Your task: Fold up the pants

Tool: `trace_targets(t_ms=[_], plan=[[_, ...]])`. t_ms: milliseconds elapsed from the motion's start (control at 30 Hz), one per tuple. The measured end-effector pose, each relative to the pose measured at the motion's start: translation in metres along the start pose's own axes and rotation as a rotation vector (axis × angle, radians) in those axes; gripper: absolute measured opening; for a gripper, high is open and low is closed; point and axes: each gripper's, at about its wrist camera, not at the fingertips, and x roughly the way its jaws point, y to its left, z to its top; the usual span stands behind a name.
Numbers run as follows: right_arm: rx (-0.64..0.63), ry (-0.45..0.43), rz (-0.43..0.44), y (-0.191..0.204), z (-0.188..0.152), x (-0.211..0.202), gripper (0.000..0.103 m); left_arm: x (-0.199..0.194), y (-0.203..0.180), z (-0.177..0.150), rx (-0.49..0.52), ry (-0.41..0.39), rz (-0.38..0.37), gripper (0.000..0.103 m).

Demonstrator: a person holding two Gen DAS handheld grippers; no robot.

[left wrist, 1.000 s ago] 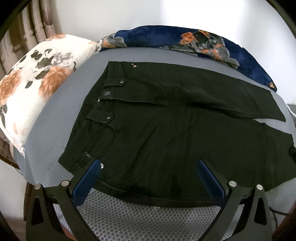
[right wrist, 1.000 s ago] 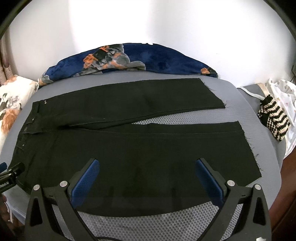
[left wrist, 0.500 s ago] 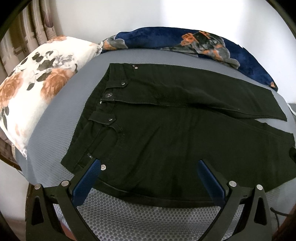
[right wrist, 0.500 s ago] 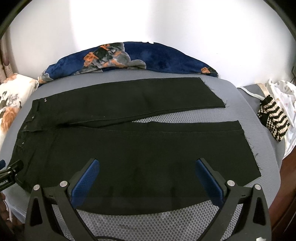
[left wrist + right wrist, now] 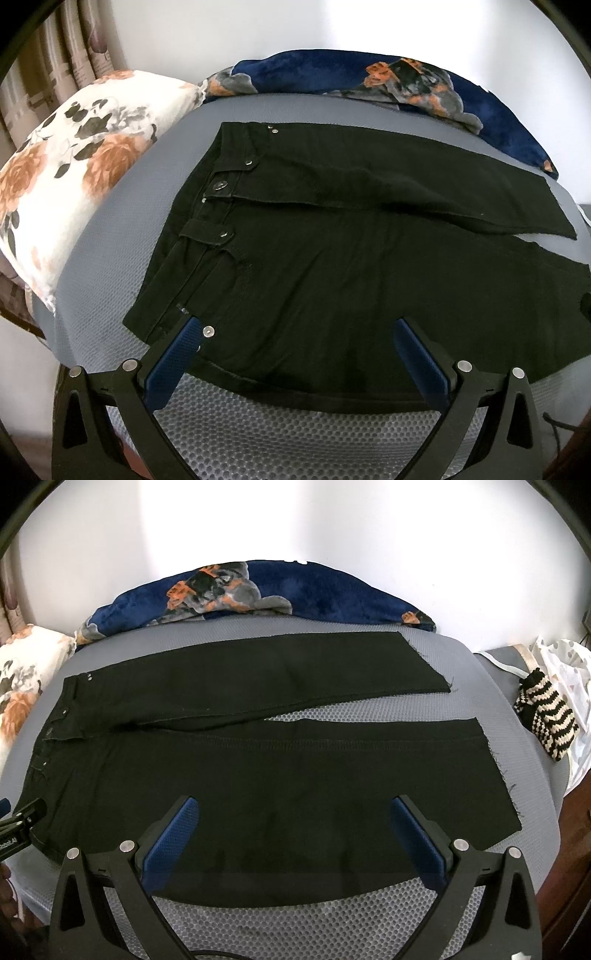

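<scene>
Black pants [image 5: 332, 258] flat on grey mesh mattress [image 5: 295, 435], legs spread in narrow V, waistband toward floral pillow [image 5: 74, 177]. Left gripper [image 5: 295, 332] over pants' near edge by waist corner, fingers wide apart, nothing between; left fingertip [image 5: 184, 332] over hip rivet. Right gripper [image 5: 295, 812] over near leg of pants, fingers wide apart, holding nothing. Blue blanket [image 5: 295, 590] beyond pants; striped knit item [image 5: 546, 716] past hem end.
</scene>
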Motion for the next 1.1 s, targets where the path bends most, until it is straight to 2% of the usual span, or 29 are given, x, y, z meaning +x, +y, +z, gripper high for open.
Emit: trace_targets(t_ms=[1100], plan=[[0.009, 0.015, 0.005, 0.0025, -0.0007, 0.0044, 0.102, 0.0018, 0.0027, -0.0034, -0.003, 0.005, 0.008, 0.103]])
